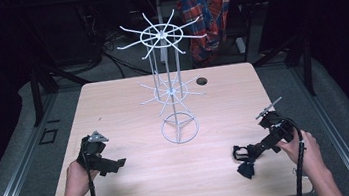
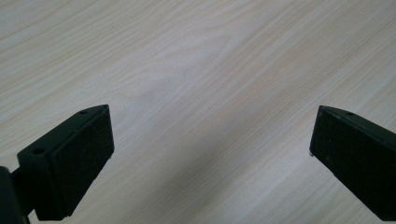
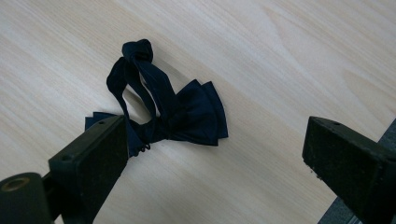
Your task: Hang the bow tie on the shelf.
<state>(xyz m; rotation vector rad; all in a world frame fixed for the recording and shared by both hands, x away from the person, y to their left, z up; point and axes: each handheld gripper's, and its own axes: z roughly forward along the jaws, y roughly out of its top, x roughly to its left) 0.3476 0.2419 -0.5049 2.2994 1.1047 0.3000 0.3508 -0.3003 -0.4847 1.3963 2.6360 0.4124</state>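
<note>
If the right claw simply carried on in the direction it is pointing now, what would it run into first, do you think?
Most likely the dark bow tie lying on the table. The right claw stands open and points at it, the tie just ahead and nearer one jaw. How far off it lies is hard to judge.

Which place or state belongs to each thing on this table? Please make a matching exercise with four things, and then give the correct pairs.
Things:
1. bow tie
2. wire rack
3. left gripper
4. plaid cloth

Places or states:
A. stands upright in the middle of the table
B. hangs behind the far edge of the table
C. lies flat on the wood, just ahead of the open right gripper
D. open above bare wood, with nothing between the jaws

Right pairs: 1-C, 2-A, 3-D, 4-B
</note>
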